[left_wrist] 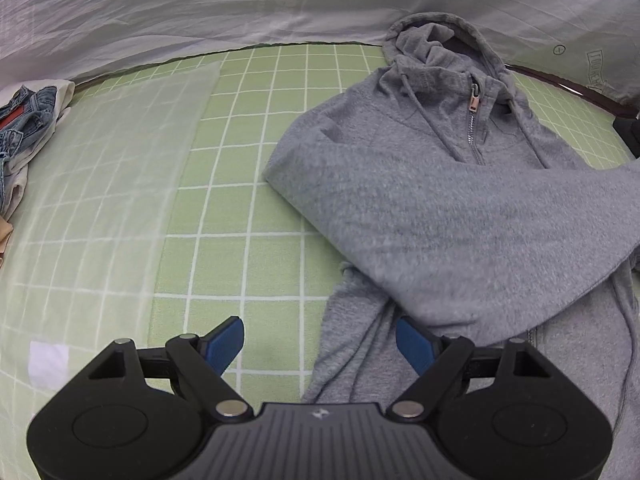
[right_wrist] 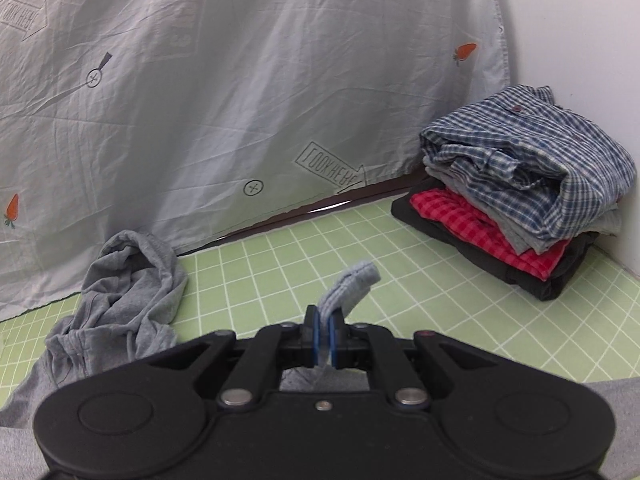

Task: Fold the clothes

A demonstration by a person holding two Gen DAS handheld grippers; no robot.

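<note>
Left wrist view: the grey hoodie [left_wrist: 420, 200] is seen laid on the green grid mat [left_wrist: 248, 184], zipper [left_wrist: 474, 120] facing up, hood toward the white sheet [left_wrist: 240, 8] hung behind the mat. One sleeve [left_wrist: 460, 232] is drawn across the chest of the hoodie, running off the right edge of the view. The left gripper [left_wrist: 319, 346] is held above the hoodie's lower left hem; its jaws are spread wide, one blue pad over bare mat just beside the hoodie, the other over the hoodie fabric, with nothing pinched between them. A pile of denim and pale clothes [left_wrist: 24, 132] is noted well apart from the hoodie, at the far left edge of the mat. Right wrist view: the right gripper [right_wrist: 325, 336] is pressed together, pinching the sleeve cuff [right_wrist: 352, 284] of the hoodie, whose ribbed end sticks out past the fingertips. The hood [right_wrist: 132, 276] is seen crumpled against the sheet, to the left of the gripper. A stack of folded clothes [right_wrist: 528, 196], checked blue shirt on top, red and black below, is recorded well apart from the hoodie in the far right corner of the mat.
</note>
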